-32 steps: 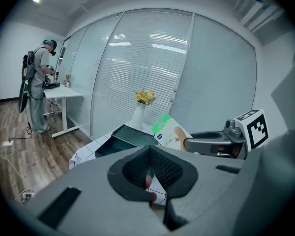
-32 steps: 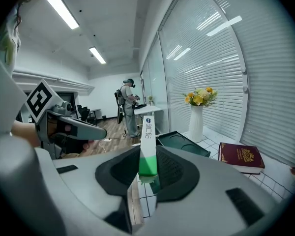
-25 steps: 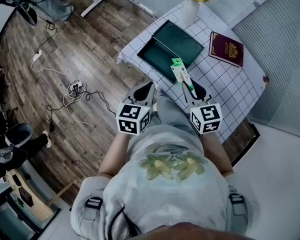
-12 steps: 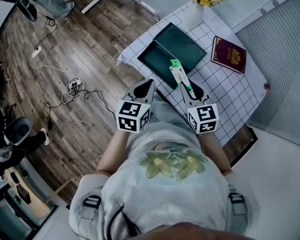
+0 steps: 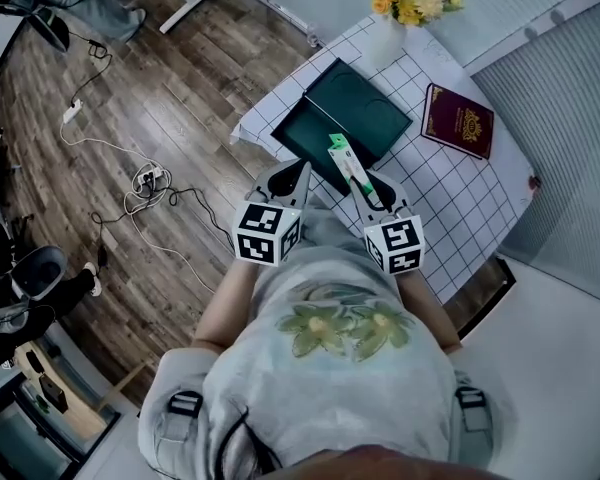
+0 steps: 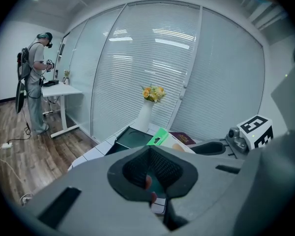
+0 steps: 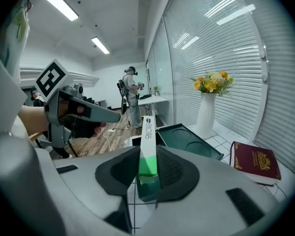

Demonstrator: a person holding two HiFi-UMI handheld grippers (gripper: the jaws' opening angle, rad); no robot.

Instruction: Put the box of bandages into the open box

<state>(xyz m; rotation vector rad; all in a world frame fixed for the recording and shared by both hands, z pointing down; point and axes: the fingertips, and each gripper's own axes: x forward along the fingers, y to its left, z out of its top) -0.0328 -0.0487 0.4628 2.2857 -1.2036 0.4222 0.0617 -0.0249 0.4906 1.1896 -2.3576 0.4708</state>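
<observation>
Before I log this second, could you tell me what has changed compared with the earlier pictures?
The right gripper, still clamped on the bandage box, carried it slightly left, toward the open box. Nothing was grabbed or let go. The left gripper, passport and vase stayed where they were.

The counter (image 5: pixel 450 183) wears a white cloth with dark squares. A dark green open box (image 5: pixel 345 113) lies on it. A white vase (image 5: pixel 385 38) of yellow flowers stands behind it. A red book (image 5: pixel 463 120) lies beside.
</observation>
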